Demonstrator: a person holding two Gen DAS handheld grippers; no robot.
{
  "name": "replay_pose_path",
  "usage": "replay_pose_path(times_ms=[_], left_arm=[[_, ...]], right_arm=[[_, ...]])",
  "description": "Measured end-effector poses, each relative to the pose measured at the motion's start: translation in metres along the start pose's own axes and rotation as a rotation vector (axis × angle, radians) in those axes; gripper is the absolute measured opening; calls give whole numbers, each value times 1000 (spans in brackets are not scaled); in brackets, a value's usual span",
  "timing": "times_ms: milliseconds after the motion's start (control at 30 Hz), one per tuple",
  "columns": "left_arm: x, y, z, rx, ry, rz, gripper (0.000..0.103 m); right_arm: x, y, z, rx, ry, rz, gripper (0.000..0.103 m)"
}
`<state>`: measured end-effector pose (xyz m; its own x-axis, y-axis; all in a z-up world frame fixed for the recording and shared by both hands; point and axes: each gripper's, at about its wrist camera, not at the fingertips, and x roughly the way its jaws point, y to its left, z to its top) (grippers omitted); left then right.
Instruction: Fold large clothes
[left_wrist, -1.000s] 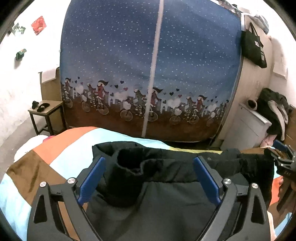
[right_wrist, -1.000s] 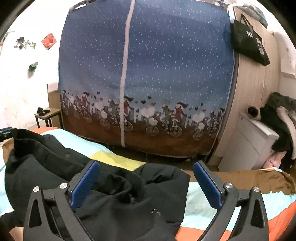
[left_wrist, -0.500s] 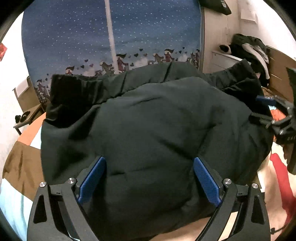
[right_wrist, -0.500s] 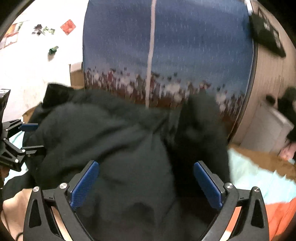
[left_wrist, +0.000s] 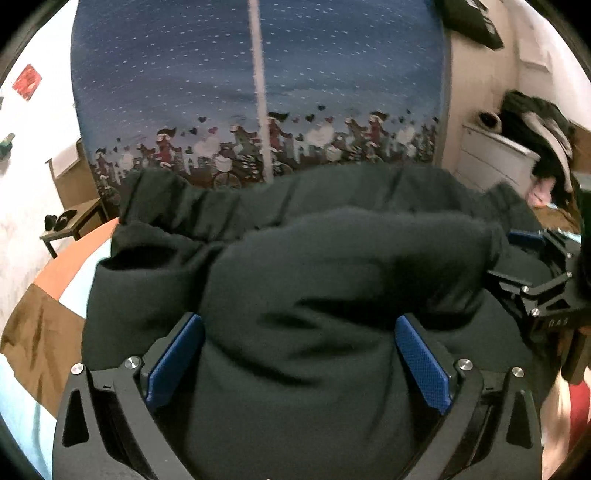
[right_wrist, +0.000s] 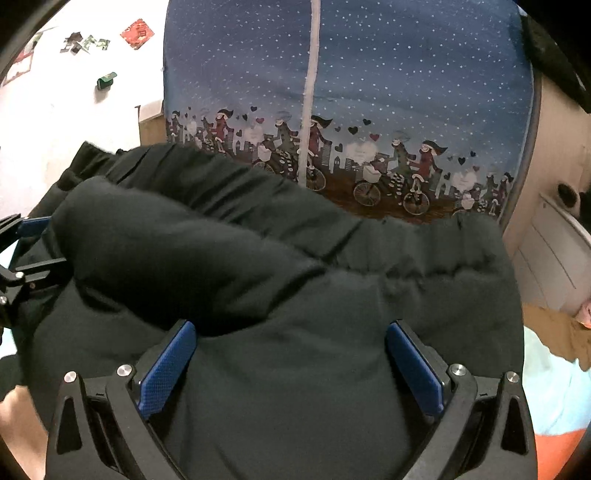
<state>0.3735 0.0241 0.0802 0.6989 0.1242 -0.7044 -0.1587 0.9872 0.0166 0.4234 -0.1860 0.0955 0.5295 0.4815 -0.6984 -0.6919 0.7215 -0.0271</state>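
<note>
Black padded jacket (left_wrist: 332, 280) bunched up on the patchwork bed (left_wrist: 40, 325), filling both views, blue bicycle-print curtain (right_wrist: 369, 92) behind. Left tool (left_wrist: 299, 354) and right tool (right_wrist: 291, 354) both spread wide, jacket bulk lying between fingers, not clamped.

Blue starry curtain (right_wrist: 369, 74), white wall (right_wrist: 55, 122), small wooden table (left_wrist: 74, 225), white drawers (left_wrist: 495, 162)

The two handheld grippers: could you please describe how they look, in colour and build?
Both the left gripper and the right gripper are black, angular, cut-out frames with silver screw heads and textured blue finger pads. No cables or sleeves show.
</note>
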Motion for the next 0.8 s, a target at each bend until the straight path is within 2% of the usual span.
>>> replay_pose_path(times_ms=[300,467,600,800], left_arm=[[25,40,34,-103,-19,81,102],[55,59,40,-125,65,15,102],[64,66,36,-165,55,-27,102],[66,68,29,-196,-1,-40,102]], right_arm=[[38,-18,25,20,27,-12,103],[63,-28,32,49,76,47,103],[76,-39,32,88,109,111,103],[83,-47,28,129,116,163,103]])
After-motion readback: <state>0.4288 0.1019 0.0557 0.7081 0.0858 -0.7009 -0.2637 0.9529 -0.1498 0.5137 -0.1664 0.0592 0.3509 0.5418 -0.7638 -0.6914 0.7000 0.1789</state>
